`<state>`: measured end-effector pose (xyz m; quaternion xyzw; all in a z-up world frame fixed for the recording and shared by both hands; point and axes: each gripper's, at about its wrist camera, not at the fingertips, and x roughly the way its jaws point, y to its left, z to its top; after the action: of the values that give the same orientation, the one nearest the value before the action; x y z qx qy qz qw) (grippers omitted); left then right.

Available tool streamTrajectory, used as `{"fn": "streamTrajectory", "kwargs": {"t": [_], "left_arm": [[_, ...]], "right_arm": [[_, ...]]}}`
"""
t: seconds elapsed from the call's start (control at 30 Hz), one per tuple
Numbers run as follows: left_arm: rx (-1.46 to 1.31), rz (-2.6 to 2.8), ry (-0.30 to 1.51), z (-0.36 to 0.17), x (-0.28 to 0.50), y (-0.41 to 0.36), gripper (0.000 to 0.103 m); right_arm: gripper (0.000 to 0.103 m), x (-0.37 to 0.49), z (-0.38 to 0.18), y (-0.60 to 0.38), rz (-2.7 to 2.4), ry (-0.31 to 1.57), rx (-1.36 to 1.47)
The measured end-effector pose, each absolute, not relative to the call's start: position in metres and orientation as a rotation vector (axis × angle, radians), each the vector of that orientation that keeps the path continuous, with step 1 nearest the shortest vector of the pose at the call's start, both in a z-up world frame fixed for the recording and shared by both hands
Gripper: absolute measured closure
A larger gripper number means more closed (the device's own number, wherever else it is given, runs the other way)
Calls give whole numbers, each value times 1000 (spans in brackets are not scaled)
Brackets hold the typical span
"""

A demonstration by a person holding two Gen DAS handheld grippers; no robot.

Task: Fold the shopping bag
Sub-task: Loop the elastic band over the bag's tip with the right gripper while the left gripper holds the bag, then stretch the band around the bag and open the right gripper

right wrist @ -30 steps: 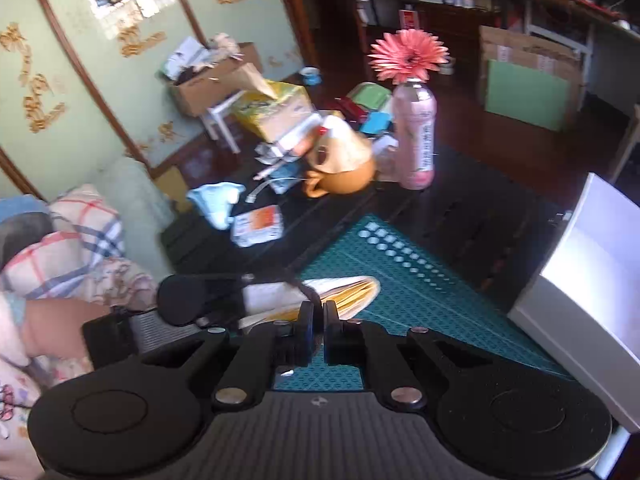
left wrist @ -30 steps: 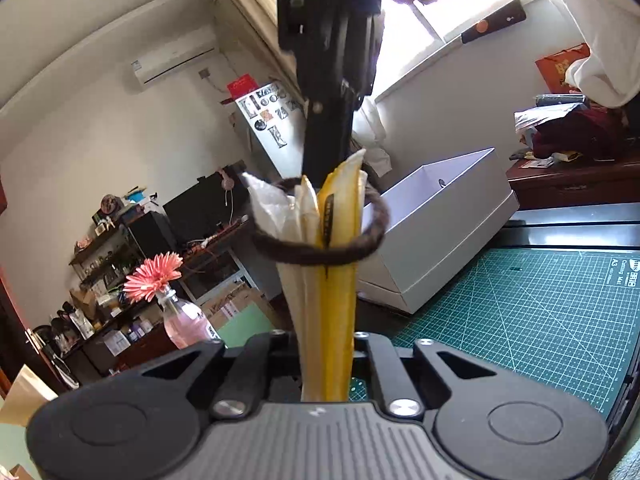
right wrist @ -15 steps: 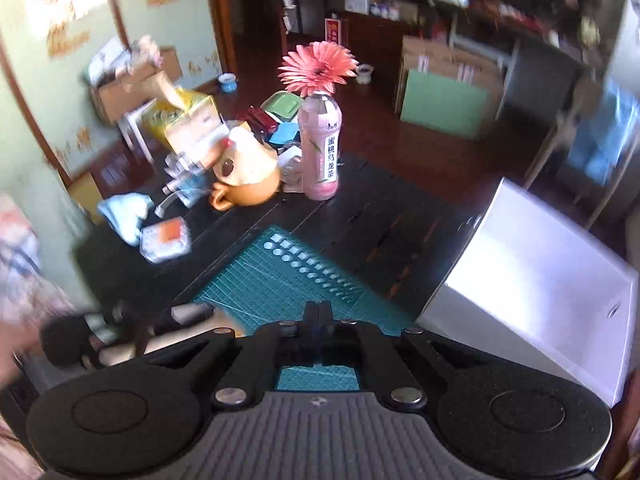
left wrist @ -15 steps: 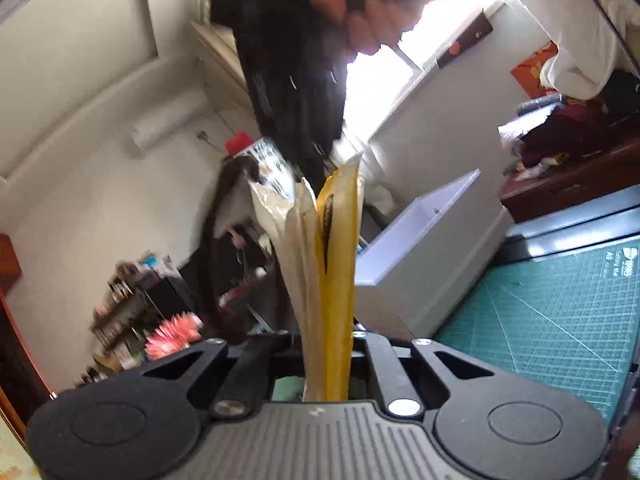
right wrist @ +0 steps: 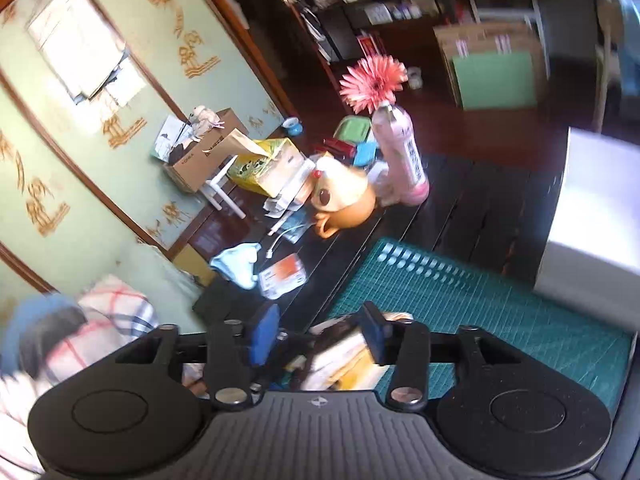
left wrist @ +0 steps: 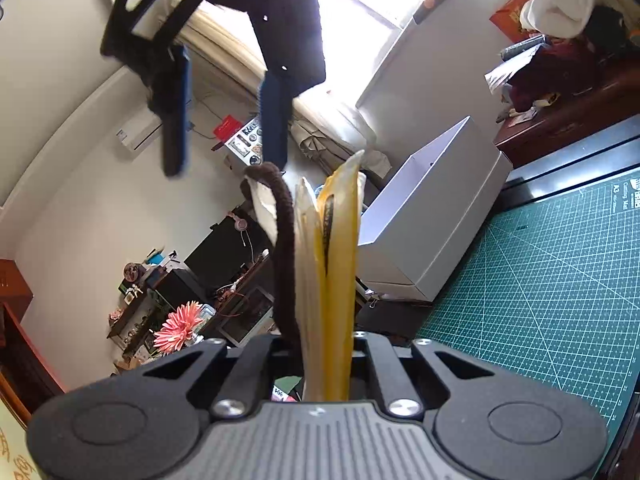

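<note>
One folded yellow-and-white shopping bag (left wrist: pixel 332 264) stands clamped in the left hand-held gripper (left wrist: pixel 326 354); the right hand-held gripper (right wrist: pixel 318 332) gapes, just opened.

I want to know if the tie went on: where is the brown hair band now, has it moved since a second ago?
Yes. The brown hair band no longer loops around the folded bag; it hangs along its left side, away from the white box.

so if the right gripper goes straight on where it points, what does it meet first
Probably the folded shopping bag lying just below and ahead of the right gripper, between its open fingers; depth is unclear through the blur.
</note>
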<state>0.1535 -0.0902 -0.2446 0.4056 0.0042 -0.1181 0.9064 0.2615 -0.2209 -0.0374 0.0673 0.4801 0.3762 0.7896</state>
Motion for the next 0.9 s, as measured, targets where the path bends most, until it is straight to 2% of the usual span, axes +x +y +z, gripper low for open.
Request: {"fn": "streamTrajectory", "kwargs": {"t": [0.1, 0.13, 0.2, 0.33, 0.43, 0.53, 0.73, 0.9], "left_arm": [[849, -241, 17, -247, 155, -92, 96], [848, -242, 26, -247, 156, -92, 96], [842, -245, 44, -247, 158, -92, 96], [741, -285, 146, -238, 168, -83, 95], [658, -305, 205, -229, 175, -74, 95], [563, -339, 242, -218, 179, -65, 95], [496, -378, 233, -207, 173, -54, 95], [498, -401, 198, -204, 163, -53, 96]], "right_arm": [[54, 261, -44, -207, 792, 1097, 90], [57, 260, -46, -202, 777, 1110, 73], [87, 258, -49, -193, 736, 1107, 2], [99, 255, -47, -188, 716, 1071, -53], [99, 251, -33, -195, 799, 1028, 8], [99, 243, -26, -194, 850, 968, -60], [99, 229, -26, -182, 884, 882, -275], [99, 236, -32, -185, 833, 870, -330]]}}
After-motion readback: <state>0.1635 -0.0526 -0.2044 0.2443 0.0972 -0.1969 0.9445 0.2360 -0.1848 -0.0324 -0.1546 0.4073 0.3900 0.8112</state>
